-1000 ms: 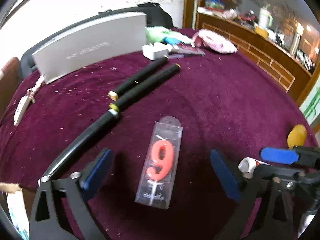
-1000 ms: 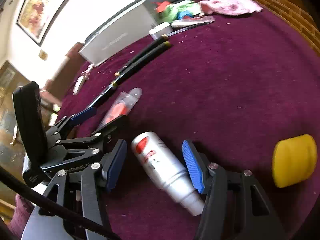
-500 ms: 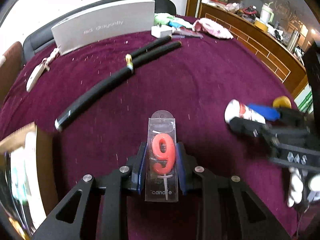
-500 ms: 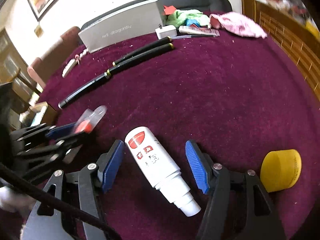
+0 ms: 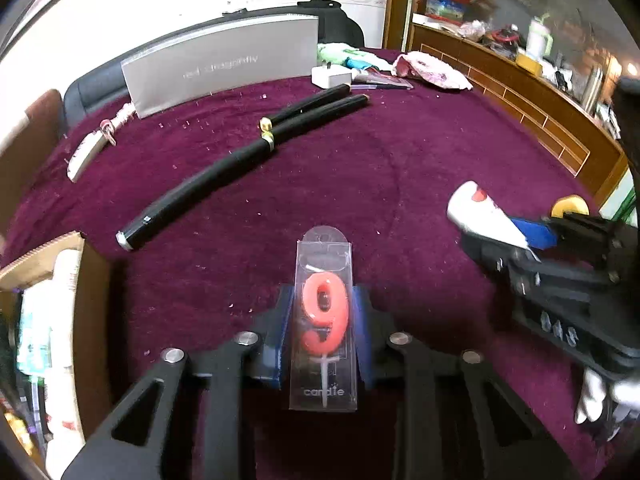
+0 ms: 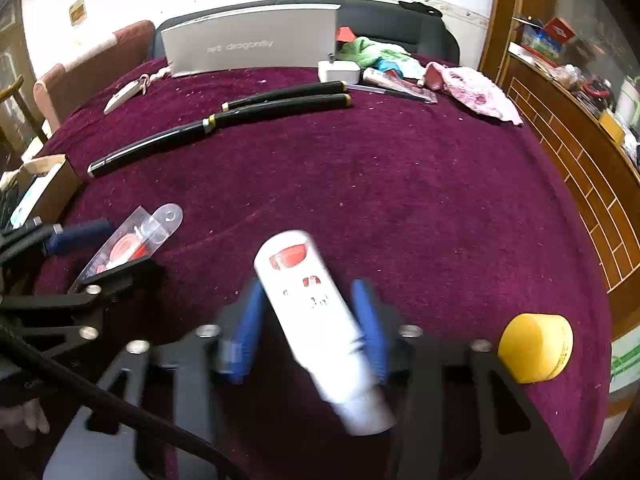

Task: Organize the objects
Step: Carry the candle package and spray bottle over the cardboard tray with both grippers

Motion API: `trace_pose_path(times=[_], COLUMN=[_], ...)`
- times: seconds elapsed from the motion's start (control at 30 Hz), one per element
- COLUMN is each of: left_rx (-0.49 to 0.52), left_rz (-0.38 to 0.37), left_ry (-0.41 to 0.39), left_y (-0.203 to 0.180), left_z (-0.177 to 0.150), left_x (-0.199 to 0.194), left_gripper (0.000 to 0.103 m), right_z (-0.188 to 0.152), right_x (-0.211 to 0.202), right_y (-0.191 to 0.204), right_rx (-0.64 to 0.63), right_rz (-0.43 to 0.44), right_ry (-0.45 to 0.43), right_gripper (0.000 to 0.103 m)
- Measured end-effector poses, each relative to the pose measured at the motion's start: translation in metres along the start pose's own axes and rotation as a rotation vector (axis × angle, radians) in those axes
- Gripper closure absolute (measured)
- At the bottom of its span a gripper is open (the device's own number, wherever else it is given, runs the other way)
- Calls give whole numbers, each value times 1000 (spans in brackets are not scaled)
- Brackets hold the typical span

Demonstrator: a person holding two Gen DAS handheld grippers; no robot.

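My left gripper (image 5: 323, 312) is shut on a clear packet holding a red number-9 candle (image 5: 323, 320), lifted above the purple cloth. The packet also shows in the right wrist view (image 6: 132, 240), at the left. My right gripper (image 6: 314, 316) is shut on a white bottle with red markings (image 6: 316, 312), held off the cloth with its cap toward the camera. The bottle shows in the left wrist view (image 5: 480, 212) at the right. A yellow cap-like object (image 6: 536, 348) lies on the cloth at the right.
A cardboard box (image 5: 44, 320) with items in it stands at the left table edge. Black sheathed swords (image 5: 240, 156) lie across the middle. A grey box (image 6: 252, 40), white charger (image 6: 338, 70), pink cloth (image 6: 472, 90) and green cloth sit at the back.
Both grippers closed on their objects and lifted them: the left on the candle packet, the right on the white bottle. The view has risen and pulled back.
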State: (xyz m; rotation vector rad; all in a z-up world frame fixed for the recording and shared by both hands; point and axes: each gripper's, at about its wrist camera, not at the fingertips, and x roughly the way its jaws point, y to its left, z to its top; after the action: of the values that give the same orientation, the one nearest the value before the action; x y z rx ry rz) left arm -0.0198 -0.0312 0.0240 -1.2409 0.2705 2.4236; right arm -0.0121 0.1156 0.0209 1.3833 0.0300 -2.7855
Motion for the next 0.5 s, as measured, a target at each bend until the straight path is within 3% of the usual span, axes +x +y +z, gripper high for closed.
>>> trace_pose_path(times=[0.07, 0.17, 0.33, 0.5], left_rx=[-1, 5, -44, -129], left_rz=[-39, -39, -46, -53], left_ry=[9, -10, -95, -174], left_y=[-5, -9, -1, 26], left_z=[-6, -16, -31, -54], left_x=[-8, -25, -74, -121], left_gripper=[80, 80, 80, 80], right_z=[0, 0, 0, -1], right_x=[0, -1, -7, -11], right_y=[-2, -1, -1, 1], right_rx=[15, 20, 39, 50], right_rz=[7, 7, 21, 114], right_ry=[-5, -16, -58, -75], right_gripper=[76, 76, 76, 76])
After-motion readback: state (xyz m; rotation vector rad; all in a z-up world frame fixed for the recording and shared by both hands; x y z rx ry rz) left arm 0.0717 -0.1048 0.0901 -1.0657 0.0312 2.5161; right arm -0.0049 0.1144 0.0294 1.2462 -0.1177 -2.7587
